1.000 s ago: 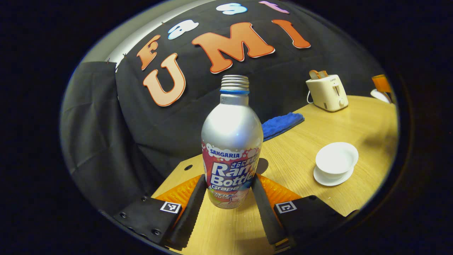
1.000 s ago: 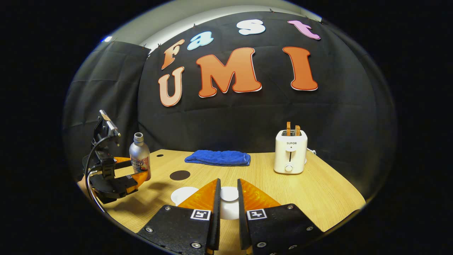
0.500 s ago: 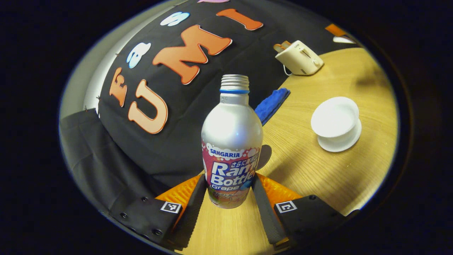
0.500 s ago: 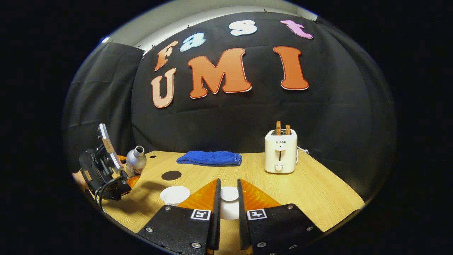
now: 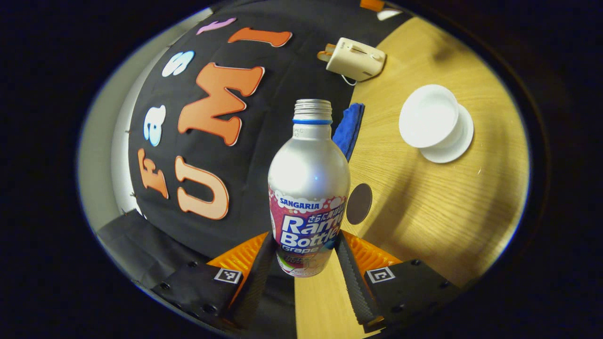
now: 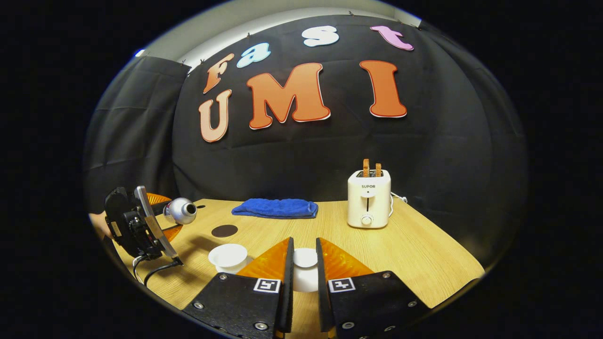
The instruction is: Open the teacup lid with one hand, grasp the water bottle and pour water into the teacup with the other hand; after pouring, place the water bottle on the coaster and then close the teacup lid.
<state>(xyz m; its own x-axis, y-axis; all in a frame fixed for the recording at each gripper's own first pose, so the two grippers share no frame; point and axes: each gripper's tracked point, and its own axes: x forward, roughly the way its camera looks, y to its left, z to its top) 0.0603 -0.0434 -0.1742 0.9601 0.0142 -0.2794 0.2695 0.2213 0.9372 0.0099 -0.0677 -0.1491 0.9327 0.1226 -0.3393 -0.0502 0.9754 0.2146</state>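
Wooden table (image 6: 424, 254) | left tongs (image 5: 301, 263) clamp water bottle (image 5: 308, 188) | right tongs (image 6: 304, 263) pinch teacup lid (image 6: 305, 258)

Left gripper (image 5: 301, 270): black angular housings fastened with dark screws, each marked by a small square black-and-white tag; ribbed orange panels are set behind serrated finger pads. Right gripper (image 6: 304, 278): identical build, silver screws. Black cables are trailed beneath the left unit.
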